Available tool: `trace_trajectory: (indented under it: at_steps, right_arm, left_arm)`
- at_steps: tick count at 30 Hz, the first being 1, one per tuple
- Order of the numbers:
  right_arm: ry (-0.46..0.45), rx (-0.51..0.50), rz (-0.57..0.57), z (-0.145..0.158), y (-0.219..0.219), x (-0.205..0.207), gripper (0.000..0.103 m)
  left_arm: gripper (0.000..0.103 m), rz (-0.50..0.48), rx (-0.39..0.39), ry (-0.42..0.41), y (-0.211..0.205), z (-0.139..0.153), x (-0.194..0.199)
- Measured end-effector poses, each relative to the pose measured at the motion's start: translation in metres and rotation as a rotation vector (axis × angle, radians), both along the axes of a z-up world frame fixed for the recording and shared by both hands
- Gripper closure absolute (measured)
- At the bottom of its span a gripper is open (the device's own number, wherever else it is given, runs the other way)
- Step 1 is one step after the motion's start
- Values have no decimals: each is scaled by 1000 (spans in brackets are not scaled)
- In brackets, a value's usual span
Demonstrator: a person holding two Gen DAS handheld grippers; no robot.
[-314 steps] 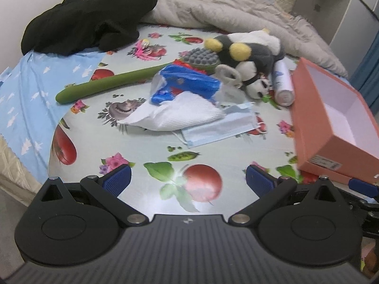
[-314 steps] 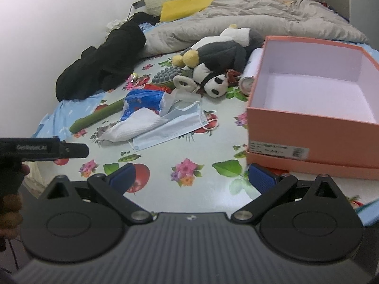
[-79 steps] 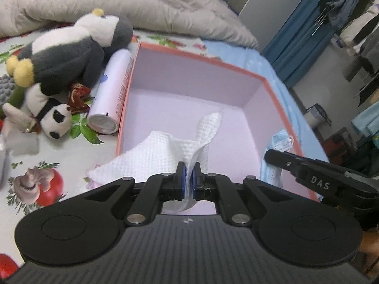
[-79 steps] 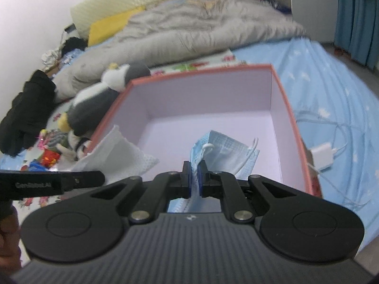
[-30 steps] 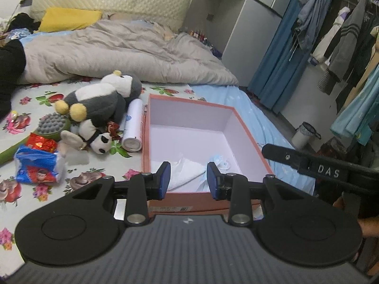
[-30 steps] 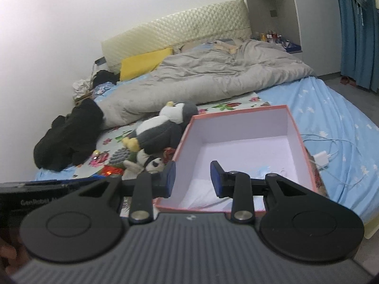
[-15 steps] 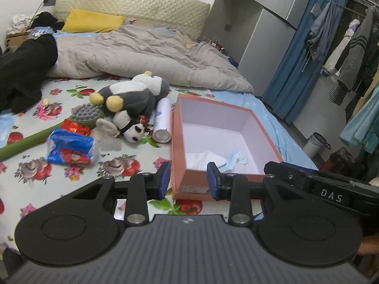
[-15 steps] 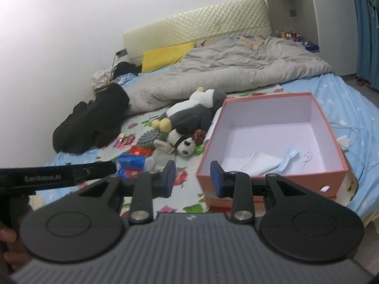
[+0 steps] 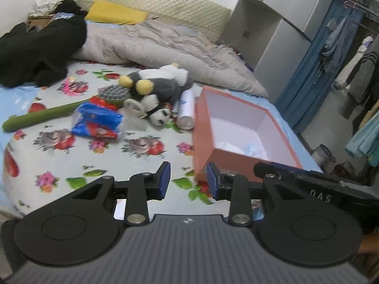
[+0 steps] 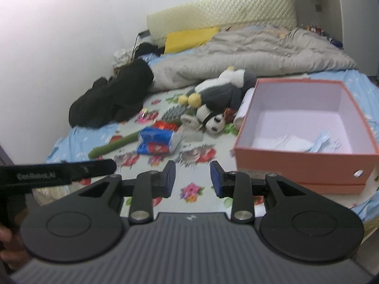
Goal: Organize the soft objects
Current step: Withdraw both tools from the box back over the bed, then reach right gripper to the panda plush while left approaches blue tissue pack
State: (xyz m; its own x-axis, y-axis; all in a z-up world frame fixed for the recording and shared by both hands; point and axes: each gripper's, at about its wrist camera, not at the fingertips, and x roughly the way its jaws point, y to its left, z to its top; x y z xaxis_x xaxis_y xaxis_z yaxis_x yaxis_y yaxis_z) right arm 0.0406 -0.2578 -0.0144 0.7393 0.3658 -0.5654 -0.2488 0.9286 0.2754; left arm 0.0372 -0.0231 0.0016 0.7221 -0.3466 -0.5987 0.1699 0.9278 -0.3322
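An open salmon box (image 9: 227, 156) (image 10: 305, 158) sits on the bed's floral sheet. Inside lie a white cloth (image 10: 279, 142) (image 9: 227, 145) and a blue face mask (image 10: 324, 139) (image 9: 257, 150). A grey-and-white plush penguin (image 9: 161, 82) (image 10: 222, 87) and a small panda plush (image 9: 161, 116) (image 10: 215, 123) lie left of the box. My left gripper (image 9: 188, 181) is open and empty, held back above the sheet near the box's front left corner. My right gripper (image 10: 193, 177) is open and empty, in front of the box.
A blue snack packet (image 9: 97, 123) (image 10: 156, 142), a green long-handled brush (image 9: 47, 116) (image 10: 113, 145) and a white spray can (image 9: 186, 111) lie on the sheet. Black clothes (image 9: 40, 54) and a grey duvet (image 9: 154, 45) lie behind. A wardrobe (image 9: 279, 35) and hanging clothes stand right.
Both grippers let go of the cloth and mask into the box, opened, and pulled back and left. More of the sheet shows now.
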Motion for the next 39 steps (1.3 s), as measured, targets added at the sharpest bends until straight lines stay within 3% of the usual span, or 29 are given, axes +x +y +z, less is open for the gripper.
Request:
trace_trajectory:
  at_steps: [13, 29, 39]
  right_arm:
    - [47, -23, 16, -35, 37, 31, 67]
    - [94, -43, 42, -73, 75, 114, 67]
    - [108, -89, 4, -95, 83, 181, 67]
  left_arm:
    - [58, 95, 25, 46, 56, -31, 21]
    - [54, 181, 46, 137, 94, -84, 113]
    - [54, 212, 2, 229, 100, -128, 175]
